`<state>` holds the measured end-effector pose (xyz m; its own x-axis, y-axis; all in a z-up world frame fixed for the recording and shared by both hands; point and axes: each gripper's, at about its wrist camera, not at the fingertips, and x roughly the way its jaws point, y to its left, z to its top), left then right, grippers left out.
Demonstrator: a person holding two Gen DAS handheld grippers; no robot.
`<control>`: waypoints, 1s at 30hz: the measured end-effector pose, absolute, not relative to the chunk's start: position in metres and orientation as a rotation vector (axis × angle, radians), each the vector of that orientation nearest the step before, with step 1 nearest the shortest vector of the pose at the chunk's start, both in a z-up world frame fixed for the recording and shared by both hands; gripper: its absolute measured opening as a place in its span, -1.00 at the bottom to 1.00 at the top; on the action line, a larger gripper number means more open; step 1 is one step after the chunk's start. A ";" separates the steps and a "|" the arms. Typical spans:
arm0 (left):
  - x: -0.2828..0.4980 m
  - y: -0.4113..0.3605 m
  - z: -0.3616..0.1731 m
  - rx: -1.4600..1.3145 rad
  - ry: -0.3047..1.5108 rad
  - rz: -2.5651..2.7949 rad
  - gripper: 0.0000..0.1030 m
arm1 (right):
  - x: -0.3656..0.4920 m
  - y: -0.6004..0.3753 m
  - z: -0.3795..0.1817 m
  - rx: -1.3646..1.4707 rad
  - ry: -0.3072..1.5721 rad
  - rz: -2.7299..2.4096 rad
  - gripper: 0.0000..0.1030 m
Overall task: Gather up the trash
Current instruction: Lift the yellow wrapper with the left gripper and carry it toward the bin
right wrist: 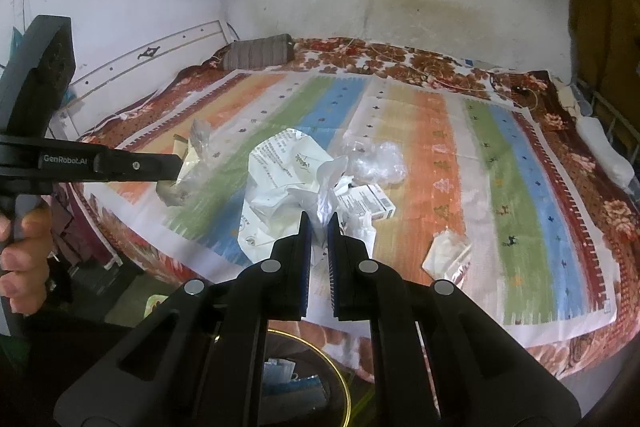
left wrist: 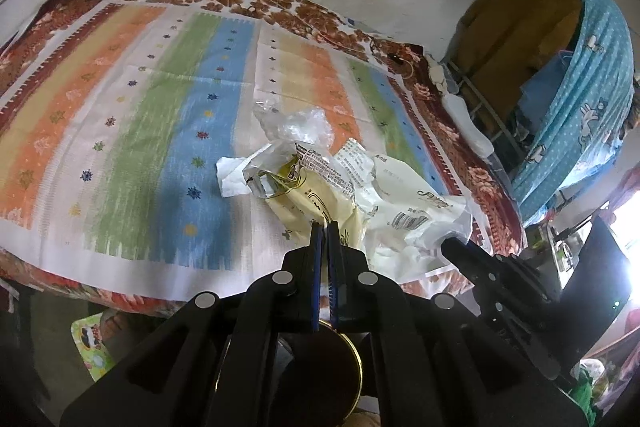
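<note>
On the striped bed (right wrist: 500,187), my left claw (left wrist: 325,225) pinches a yellow wrapper (left wrist: 304,195); my right claw (right wrist: 319,221) pinches a white bag (right wrist: 280,187), both trailing away from me.

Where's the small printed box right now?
In the right wrist view the small printed box lies on the striped cloth, just right of the crumpled white bag and below the clear plastic wrap, beyond the right hand-held gripper.

A striped pillow (right wrist: 258,51) lies beyond the striped sheet (right wrist: 500,195).
</note>
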<state>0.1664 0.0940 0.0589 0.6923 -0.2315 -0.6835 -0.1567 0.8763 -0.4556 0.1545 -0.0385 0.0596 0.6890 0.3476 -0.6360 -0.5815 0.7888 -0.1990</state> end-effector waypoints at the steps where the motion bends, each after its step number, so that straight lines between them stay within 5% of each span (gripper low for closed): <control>1: 0.164 0.092 0.060 -0.516 0.812 -0.048 -0.96 | 0.152 -0.039 0.060 -0.407 0.612 0.537 -0.87; 30: 0.116 0.046 0.043 -0.470 0.852 -0.075 -0.96 | 0.103 -0.067 0.016 -0.401 0.781 0.524 -0.87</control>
<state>0.1162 0.0459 0.0432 0.6622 -0.2489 -0.7067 -0.1209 0.8953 -0.4287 0.1031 -0.0669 0.0157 0.5944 0.2943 -0.7483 -0.5809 0.8006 -0.1466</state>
